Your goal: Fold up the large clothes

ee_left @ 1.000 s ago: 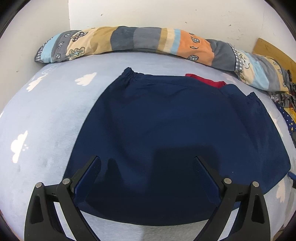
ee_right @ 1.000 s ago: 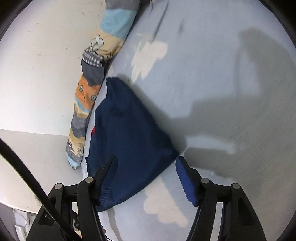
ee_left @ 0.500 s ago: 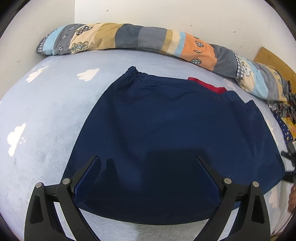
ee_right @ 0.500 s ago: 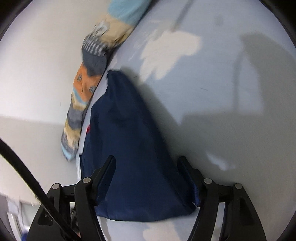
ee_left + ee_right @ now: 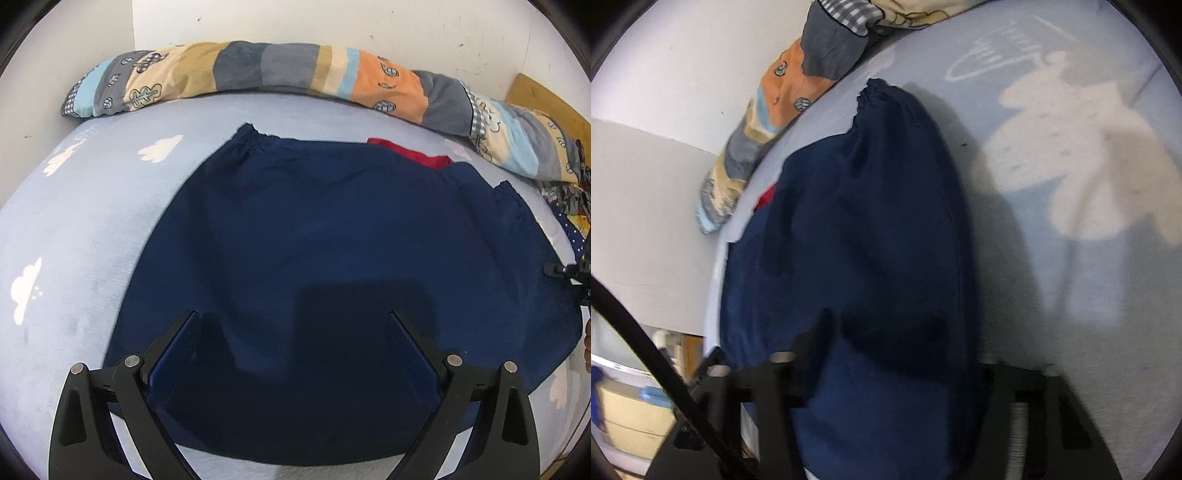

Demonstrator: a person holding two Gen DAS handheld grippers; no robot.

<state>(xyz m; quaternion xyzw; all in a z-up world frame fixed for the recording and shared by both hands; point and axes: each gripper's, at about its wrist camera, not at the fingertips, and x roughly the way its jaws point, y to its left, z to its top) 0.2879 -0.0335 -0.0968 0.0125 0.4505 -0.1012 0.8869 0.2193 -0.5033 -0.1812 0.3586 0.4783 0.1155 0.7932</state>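
We see a dark blue garment (image 5: 332, 277) lying flat on the cloud-print bed sheet (image 5: 92, 229), gathered cuffs at its far corners and a red piece (image 5: 413, 153) peeking out beyond it. The right wrist view is blurred. Our left gripper (image 5: 295, 343) hangs over the near hem, fingers spread wide. Our right gripper (image 5: 901, 350) straddles the garment's side edge, fingers apart, its far finger mostly hidden behind cloth.

Right claw (image 5: 901, 354) blurred, its grip perhaps indiscernible.
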